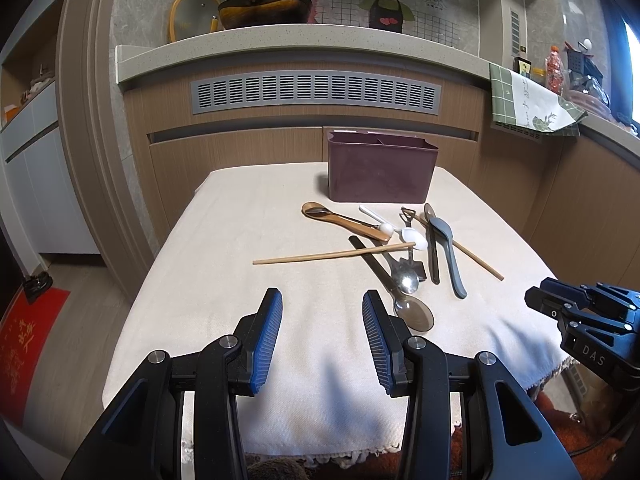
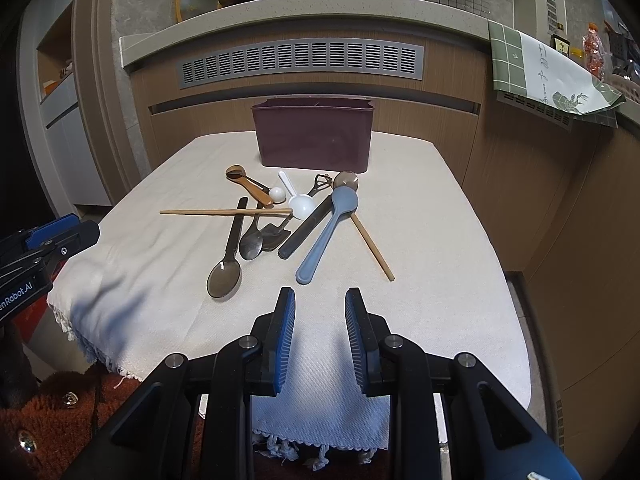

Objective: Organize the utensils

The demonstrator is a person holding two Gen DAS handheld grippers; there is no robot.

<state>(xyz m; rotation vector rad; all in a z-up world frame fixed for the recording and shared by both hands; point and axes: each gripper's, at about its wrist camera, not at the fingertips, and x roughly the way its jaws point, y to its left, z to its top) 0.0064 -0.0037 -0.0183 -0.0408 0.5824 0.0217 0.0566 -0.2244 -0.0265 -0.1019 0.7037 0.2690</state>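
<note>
A dark maroon utensil box (image 1: 380, 172) (image 2: 314, 136) stands at the far side of the cloth-covered table (image 1: 248, 280) (image 2: 420, 216). In front of it lies a heap of utensils: a wooden spoon (image 1: 340, 220) (image 2: 250, 188), a white plastic spoon (image 1: 400, 230) (image 2: 298, 200), two chopsticks (image 1: 332, 256) (image 2: 228, 212), a metal spoon (image 1: 404, 272) (image 2: 252, 240), a smoky clear spoon (image 1: 412, 312) (image 2: 226, 272), a grey-blue spoon (image 1: 450, 256) (image 2: 328, 232). My left gripper (image 1: 322, 304) is open and empty, near the smoky spoon. My right gripper (image 2: 320, 300) is open and empty, just short of the grey-blue spoon's handle.
A counter (image 1: 280, 48) with a vent grille (image 1: 316, 92) runs behind the table. A yellow-handled pan (image 1: 260, 8) sits on it. A green checked towel (image 1: 528, 100) hangs at the right. Wooden cabinets stand on the right, a red mat (image 1: 28, 340) lies on the floor at left.
</note>
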